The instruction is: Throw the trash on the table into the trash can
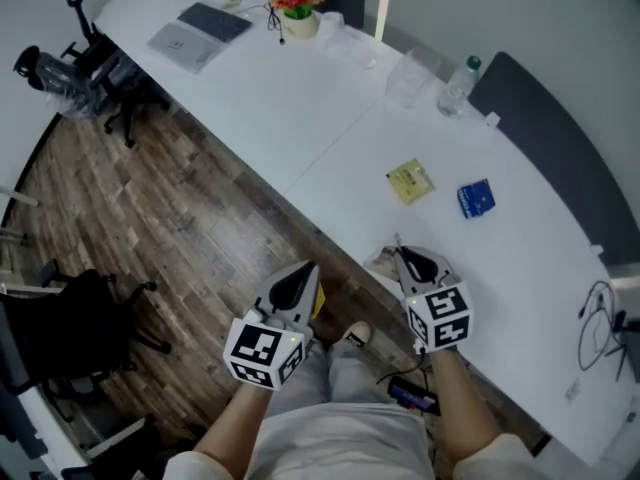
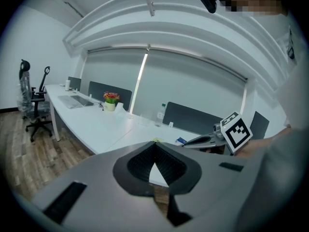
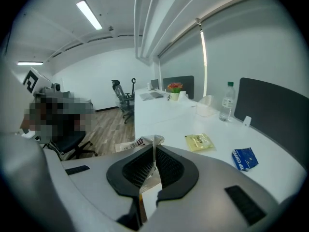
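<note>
Left grey plastic gripper [image 1: 298, 286] and right grey plastic gripper [image 1: 404, 259]: black ribbed pads [image 2: 168, 165]; each carries a white cube with black square markers [image 1: 263, 351]. Clothing: cream long sleeves [image 1: 482, 458], pale grey trousers [image 1: 340, 428], white shoe [image 1: 355, 335].

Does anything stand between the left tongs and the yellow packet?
Nothing visible does. Only bare table lies between the left tongs and the yellow packet; the right tongs, holding a white wrapper, are off to one side.
</note>
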`<state>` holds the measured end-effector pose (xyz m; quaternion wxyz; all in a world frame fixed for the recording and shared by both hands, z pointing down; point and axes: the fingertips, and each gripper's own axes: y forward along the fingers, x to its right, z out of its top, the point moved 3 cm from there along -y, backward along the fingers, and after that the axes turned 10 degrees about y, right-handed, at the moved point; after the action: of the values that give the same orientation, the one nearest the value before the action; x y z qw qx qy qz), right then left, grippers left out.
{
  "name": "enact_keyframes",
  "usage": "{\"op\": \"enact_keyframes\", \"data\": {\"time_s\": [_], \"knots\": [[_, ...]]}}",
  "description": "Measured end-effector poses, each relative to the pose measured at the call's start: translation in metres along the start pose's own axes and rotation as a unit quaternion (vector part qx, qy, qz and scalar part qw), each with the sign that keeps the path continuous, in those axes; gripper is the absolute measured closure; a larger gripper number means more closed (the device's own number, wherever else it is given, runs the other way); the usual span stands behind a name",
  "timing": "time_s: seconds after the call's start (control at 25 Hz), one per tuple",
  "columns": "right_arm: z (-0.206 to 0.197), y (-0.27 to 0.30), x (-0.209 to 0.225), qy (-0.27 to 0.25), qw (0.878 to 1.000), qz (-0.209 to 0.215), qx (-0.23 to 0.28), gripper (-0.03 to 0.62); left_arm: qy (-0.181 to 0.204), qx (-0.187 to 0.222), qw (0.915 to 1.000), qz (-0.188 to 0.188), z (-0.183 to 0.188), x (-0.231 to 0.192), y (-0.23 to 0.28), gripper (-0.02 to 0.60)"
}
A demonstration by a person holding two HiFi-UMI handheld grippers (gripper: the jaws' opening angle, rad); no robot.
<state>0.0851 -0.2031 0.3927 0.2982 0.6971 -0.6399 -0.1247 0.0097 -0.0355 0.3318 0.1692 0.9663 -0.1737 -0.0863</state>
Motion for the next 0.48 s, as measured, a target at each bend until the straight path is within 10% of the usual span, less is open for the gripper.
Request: {"op": "enact_keyframes", "data": {"time_s": [0.48], "knots": [[0.024,0.03,-0.12,-0.063,0.993,0.104,-0.004,0.551,-0.017,0.001,0.9961,0.086,-0.02,-0.07,-0.082,0.58]]}}
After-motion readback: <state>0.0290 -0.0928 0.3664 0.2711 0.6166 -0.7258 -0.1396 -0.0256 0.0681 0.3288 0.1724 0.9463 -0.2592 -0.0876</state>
